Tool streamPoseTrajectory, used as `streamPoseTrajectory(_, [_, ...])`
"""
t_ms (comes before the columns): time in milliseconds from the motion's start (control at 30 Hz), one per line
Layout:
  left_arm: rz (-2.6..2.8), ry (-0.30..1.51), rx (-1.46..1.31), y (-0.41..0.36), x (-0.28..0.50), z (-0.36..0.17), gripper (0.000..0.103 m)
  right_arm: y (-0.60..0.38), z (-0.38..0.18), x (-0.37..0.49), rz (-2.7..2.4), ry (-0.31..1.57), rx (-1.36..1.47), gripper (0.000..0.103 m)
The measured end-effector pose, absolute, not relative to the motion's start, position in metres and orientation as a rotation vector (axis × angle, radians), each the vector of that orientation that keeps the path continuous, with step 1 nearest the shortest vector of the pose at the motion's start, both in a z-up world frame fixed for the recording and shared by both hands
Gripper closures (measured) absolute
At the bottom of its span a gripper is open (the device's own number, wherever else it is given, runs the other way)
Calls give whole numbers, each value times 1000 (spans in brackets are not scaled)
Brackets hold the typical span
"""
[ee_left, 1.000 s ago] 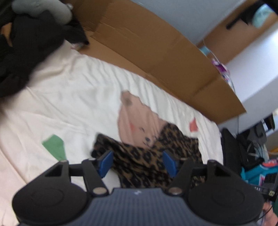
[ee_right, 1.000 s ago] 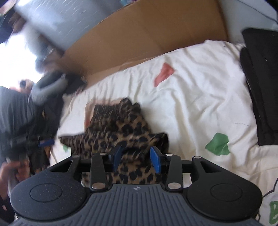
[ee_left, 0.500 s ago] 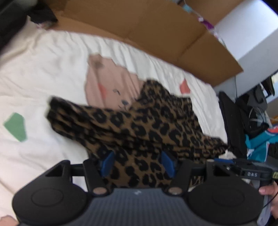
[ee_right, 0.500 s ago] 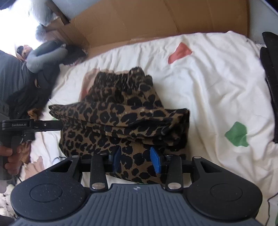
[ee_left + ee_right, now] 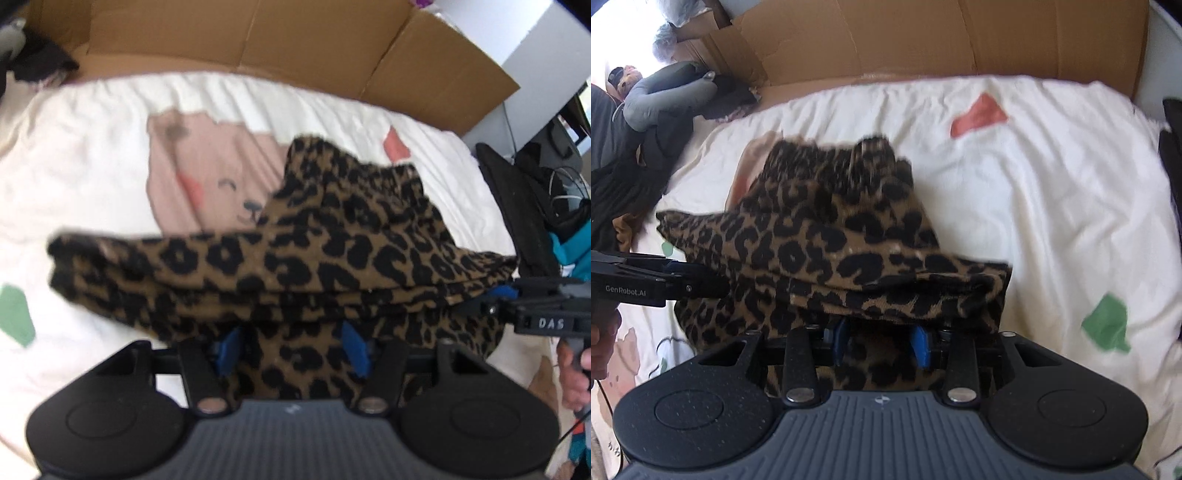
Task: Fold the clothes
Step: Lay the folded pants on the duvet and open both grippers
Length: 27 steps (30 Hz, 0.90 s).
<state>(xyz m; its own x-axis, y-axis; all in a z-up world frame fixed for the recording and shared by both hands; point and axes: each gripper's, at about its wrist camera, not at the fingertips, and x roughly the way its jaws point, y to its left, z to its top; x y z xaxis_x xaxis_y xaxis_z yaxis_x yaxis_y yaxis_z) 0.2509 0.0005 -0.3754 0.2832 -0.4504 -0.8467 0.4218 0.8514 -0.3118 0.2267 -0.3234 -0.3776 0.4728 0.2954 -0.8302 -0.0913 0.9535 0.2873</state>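
Ahead of both your grippers spreads the cream bedsheet (image 5: 92, 147), printed with a bear and coloured patches, and past its far edge stands a wall of flattened cardboard (image 5: 923, 37). On that sheet, directly in front of your fingers and reaching back between them, lies the leopard-print garment (image 5: 332, 240), bunched into several stacked layers with one folded edge running across in front of each gripper. It looks like a soft, light knit, so expect it to sag and slide wherever it is unsupported; layers will likely slip apart unless you pinch through all of them near a corner or along the folded edge, not in the loose middle. Your left gripper (image 5: 293, 349) has cloth lying between its blue pads, which stand fairly wide; the jaws are spread, and I cannot tell whether they press the fabric. Your right gripper (image 5: 881, 341), seen from the left wrist at the garment's right end, has its pads set narrower with fabric between and draped over them; it seems to be pinching the garment's edge, though the cloth hides the contact.
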Motion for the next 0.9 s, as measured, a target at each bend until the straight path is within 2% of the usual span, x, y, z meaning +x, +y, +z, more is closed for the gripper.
streamPoseTrajectory(433, [-572,968,-74,9,288,-333,42,-342,-344,260,206,917,167,61])
streamPoseTrajectory(900, [-417,970,-2,51,321,-363,42,-383,-378,267,101,968,230,61])
